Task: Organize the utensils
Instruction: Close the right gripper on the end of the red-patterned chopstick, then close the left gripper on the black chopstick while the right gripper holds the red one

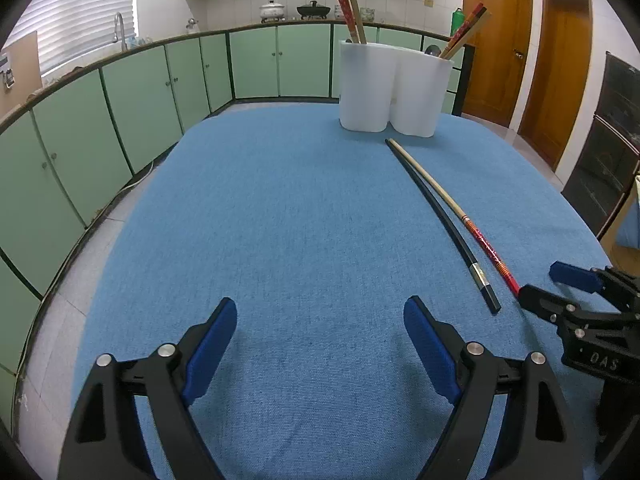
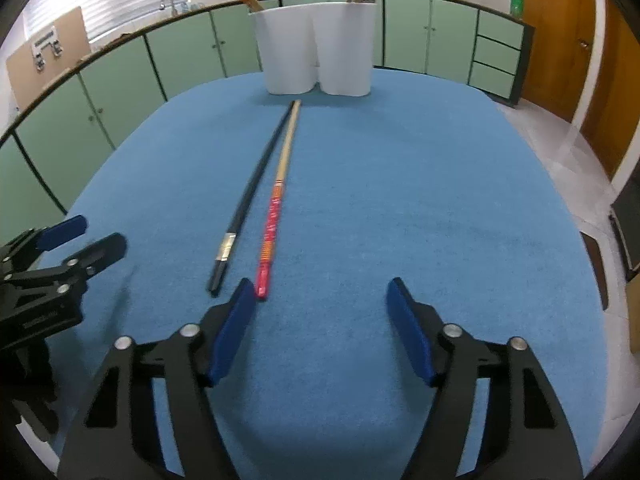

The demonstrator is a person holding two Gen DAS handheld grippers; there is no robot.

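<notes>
Nearest the lens, the right gripper point(image 2: 320, 300) hangs over the blue cloth point(image 2: 400, 200), jaws parted and clasping nothing; its left pad sits just beside the butt of the red chopstick point(image 2: 274, 220). The left gripper point(image 1: 320, 320) is also spread and empty, well apart from that chopstick. A black chopstick point(image 2: 244, 208) lies just beside the red one, their far tips meeting. Beyond them stands a white holder point(image 2: 316, 48) with more chopsticks upright inside.
</notes>
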